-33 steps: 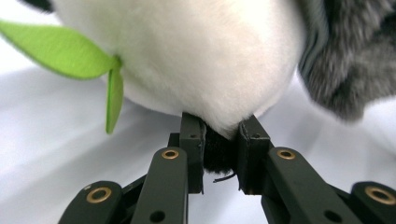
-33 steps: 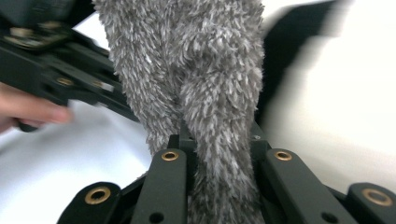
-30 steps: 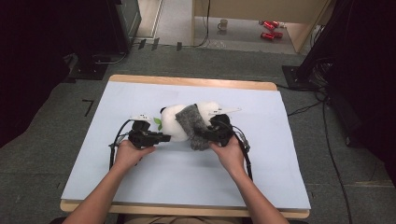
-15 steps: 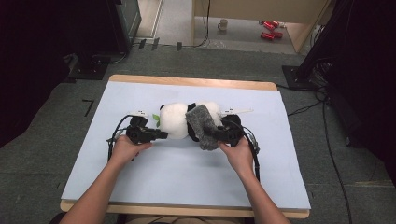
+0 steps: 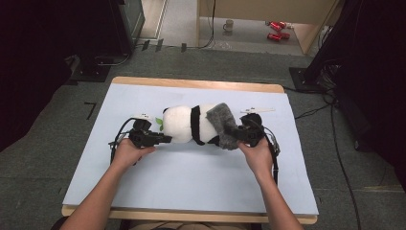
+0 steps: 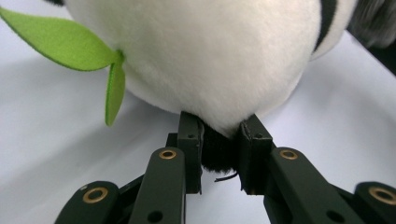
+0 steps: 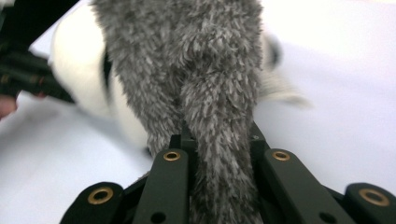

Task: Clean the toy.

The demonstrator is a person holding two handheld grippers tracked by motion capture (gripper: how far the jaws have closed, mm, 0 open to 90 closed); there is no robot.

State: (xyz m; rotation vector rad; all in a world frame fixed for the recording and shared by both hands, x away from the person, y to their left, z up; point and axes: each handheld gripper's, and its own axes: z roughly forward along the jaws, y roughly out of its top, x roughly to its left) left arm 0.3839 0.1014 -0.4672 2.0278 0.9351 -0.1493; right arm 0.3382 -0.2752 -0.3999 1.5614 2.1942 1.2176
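So the table hasn't changed, blue mat and all, but the panda lying across its middle has slid right compared to a second ago. The grey cloth draped over its right end has gone right with it and looks more stretched out. The right tool is clamped on that cloth and has pulled toward the right. The left tool has barely budged, pinching a black bit of the panda's left end near the green leaf. My guess: the cloth is being tugged off while the left side anchors.
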